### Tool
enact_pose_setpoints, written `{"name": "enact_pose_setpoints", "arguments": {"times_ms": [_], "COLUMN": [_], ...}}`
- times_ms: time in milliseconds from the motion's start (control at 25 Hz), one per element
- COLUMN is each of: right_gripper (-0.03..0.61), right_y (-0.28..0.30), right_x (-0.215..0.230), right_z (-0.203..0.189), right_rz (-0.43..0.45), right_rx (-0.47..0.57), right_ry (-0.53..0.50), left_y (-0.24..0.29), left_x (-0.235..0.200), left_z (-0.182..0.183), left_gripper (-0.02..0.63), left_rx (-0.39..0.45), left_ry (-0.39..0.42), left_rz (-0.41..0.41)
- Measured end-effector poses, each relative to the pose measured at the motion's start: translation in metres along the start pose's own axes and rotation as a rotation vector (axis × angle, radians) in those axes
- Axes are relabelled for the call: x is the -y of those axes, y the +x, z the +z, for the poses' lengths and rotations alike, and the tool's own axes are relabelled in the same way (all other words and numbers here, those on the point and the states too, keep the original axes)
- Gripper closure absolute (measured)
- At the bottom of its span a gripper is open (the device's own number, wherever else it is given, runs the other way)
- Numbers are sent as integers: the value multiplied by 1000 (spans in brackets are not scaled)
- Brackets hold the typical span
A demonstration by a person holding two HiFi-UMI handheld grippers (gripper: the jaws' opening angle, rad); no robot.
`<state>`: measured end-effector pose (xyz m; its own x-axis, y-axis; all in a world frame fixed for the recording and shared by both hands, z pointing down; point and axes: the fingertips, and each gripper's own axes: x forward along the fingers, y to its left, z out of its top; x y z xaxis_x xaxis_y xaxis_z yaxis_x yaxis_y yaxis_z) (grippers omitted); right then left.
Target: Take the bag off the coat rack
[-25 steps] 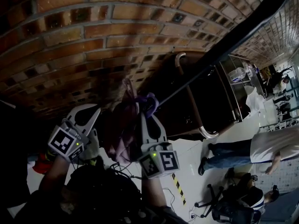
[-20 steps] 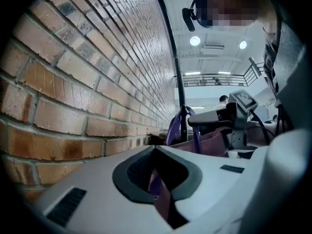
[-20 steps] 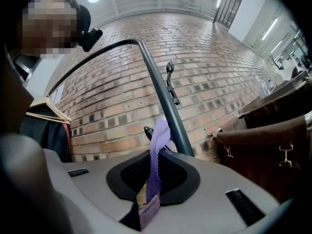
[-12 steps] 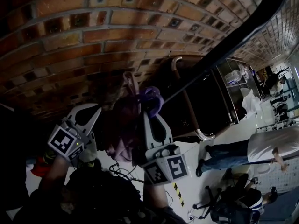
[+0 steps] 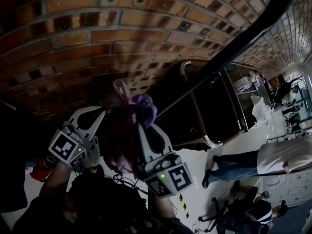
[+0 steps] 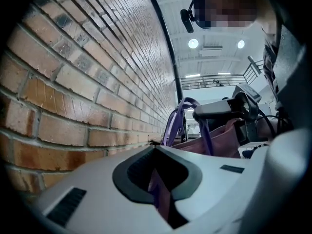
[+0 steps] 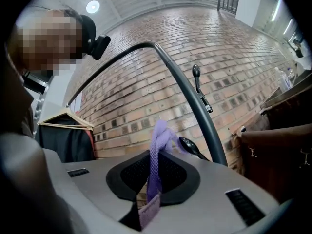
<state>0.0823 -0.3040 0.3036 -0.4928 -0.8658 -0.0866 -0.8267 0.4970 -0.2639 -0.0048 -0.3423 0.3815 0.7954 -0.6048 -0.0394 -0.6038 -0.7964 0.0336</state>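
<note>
A purple-pink cloth bag (image 5: 122, 145) hangs between my two grippers in front of the brick wall. Its lilac straps (image 5: 139, 104) bunch up just left of the coat rack's dark pole (image 5: 219, 62). My right gripper (image 5: 141, 126) is shut on a strap (image 7: 156, 169), with a black hook (image 7: 190, 146) of the rack (image 7: 195, 96) just behind it. My left gripper (image 5: 100, 115) is shut on the bag's fabric (image 6: 158, 194). In the left gripper view the bag's body (image 6: 219, 140), its straps (image 6: 176, 123) and the right gripper (image 6: 222, 110) show beyond the jaws.
The brick wall (image 5: 97, 43) is close ahead. A metal-framed cart (image 5: 229, 101) stands right of the rack. A person in a white shirt and jeans (image 5: 263, 162) stands on the floor at right, near an office chair (image 5: 229, 213). A wooden hanger with dark clothes (image 7: 66, 121) hangs at left.
Both grippers and the bag have shifted left, away from the rack's pole. The straps have moved off to the left with the right gripper.
</note>
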Motion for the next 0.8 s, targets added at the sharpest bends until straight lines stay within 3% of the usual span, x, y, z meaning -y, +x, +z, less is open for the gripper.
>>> {"name": "enact_pose_setpoints", "arguments": {"times_ms": [360,800], "right_gripper": [520,520], "right_y": [-33,-112], "right_x": [-40,-81], "right_z": [-19,-25], "right_rz": [163,281], "right_rx": [-27,-65], "right_ry": [51,86], "left_y": [-33,-91], "left_x": [28,107], "left_z": [6,13], "left_gripper": [611,612], "left_rx": [3,3], "left_ry": [4,-5], "left_rz": [68,156]}}
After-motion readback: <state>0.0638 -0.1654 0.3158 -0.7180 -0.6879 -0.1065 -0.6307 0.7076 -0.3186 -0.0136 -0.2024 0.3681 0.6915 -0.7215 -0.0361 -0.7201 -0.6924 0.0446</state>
